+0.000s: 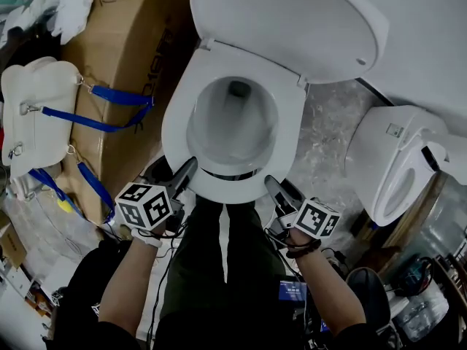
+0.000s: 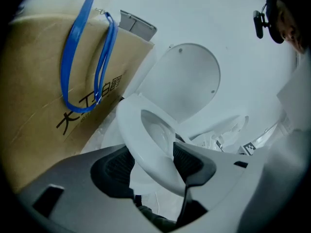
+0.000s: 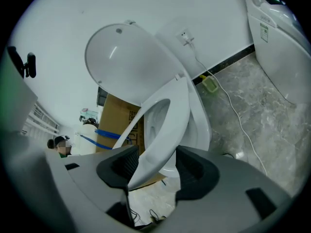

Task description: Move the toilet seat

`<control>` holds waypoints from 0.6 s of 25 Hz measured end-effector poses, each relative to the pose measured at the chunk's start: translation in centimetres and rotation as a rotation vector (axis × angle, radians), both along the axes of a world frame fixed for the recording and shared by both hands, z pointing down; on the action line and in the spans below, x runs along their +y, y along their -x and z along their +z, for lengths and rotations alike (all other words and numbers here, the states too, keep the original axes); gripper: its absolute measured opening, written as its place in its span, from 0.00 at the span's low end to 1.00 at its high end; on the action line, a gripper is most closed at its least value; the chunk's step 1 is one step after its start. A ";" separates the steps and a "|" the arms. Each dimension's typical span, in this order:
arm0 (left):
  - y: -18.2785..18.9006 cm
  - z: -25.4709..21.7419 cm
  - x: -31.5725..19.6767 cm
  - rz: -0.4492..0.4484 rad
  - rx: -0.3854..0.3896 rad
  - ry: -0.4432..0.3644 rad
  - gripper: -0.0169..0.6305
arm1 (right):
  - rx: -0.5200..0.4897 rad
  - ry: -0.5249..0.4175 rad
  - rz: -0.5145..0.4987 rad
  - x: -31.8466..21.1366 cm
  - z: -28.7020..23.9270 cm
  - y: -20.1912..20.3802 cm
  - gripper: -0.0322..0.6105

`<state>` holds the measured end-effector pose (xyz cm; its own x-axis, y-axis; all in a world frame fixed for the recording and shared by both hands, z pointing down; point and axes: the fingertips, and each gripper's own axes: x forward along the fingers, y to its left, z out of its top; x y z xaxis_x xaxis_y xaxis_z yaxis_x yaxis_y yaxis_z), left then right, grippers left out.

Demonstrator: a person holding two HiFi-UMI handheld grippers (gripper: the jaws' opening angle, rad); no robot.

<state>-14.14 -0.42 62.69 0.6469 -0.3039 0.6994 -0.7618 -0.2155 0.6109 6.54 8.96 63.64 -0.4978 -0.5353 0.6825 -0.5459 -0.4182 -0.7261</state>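
The white toilet seat (image 1: 175, 122) is a ring over the bowl (image 1: 232, 126), and the lid (image 1: 292, 28) stands raised behind it. My left gripper (image 1: 186, 172) grips the ring's front left edge, my right gripper (image 1: 273, 188) its front right edge. In the left gripper view the seat (image 2: 141, 135) runs between the two dark pads of the left gripper (image 2: 154, 164) and sits lifted off the bowl. In the right gripper view the seat (image 3: 165, 115) tilts up clear of the bowl, its rim between the pads of the right gripper (image 3: 158, 165).
A large cardboard box (image 1: 124, 71) with blue straps (image 1: 95, 122) stands close on the left, a white bag (image 1: 36, 108) beside it. A second white toilet (image 1: 394, 159) stands at the right. A cable (image 3: 233, 110) lies on the marble floor (image 1: 328, 137).
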 end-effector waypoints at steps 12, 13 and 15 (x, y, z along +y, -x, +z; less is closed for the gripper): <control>-1.3 -4.1 -1.8 -0.036 0.085 -0.043 0.40 | -0.006 -0.056 0.039 -1.9 -3.5 -1.4 0.45; -1.2 -4.2 -1.8 -0.041 0.101 -0.043 0.40 | -0.007 -0.054 0.049 -1.9 -3.6 -1.4 0.45; -0.8 -4.8 -1.6 -0.054 0.135 -0.040 0.40 | -0.011 -0.049 0.070 -1.9 -3.8 -1.4 0.45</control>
<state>-13.36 -2.00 57.89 0.7164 -0.3667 0.5936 -0.6843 -0.2031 0.7004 7.94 7.04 59.82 -0.4653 -0.6019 0.6489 -0.5079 -0.4189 -0.7527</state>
